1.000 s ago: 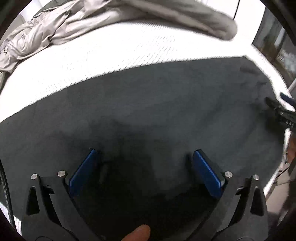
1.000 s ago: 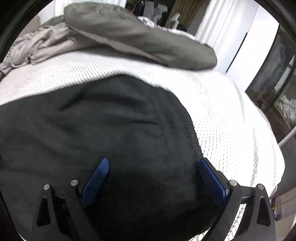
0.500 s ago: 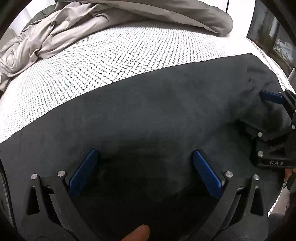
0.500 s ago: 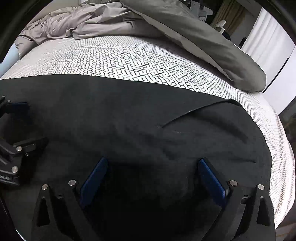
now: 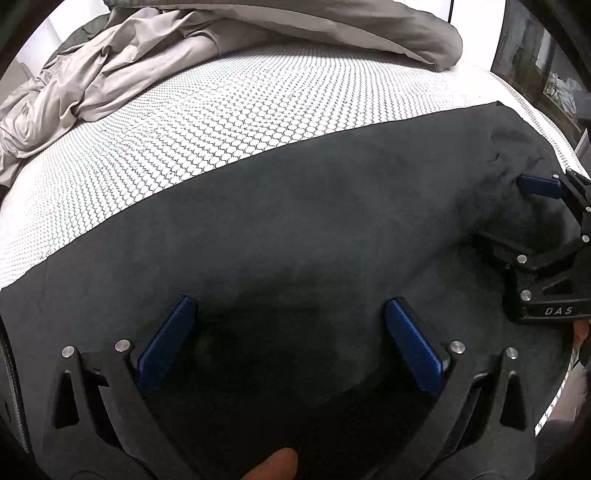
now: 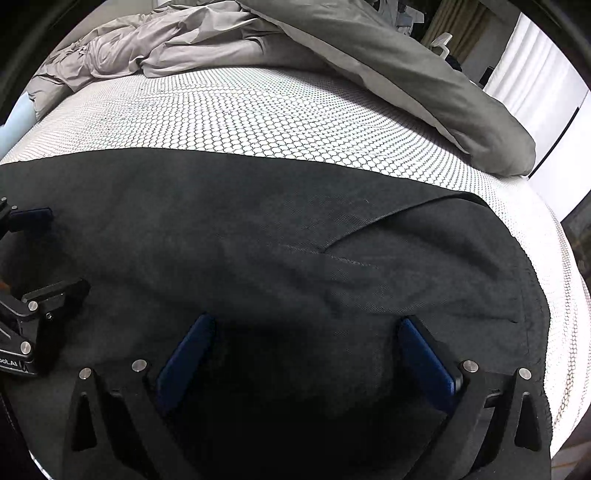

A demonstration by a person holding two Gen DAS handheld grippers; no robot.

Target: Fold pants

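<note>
Left wrist view: the left gripper hovers spread wide over the dark pants, holding nothing. Beside it the right gripper, lettered "DAS", is also wide apart and empty. The pants lie flat on the mattress; beyond, a grey duvet.

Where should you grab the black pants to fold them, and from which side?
Probably the loose flap edge of the pants, at the right end. It lifts slightly off the mattress, so the right gripper's open fingers could slide around it, coming from the right.
</note>
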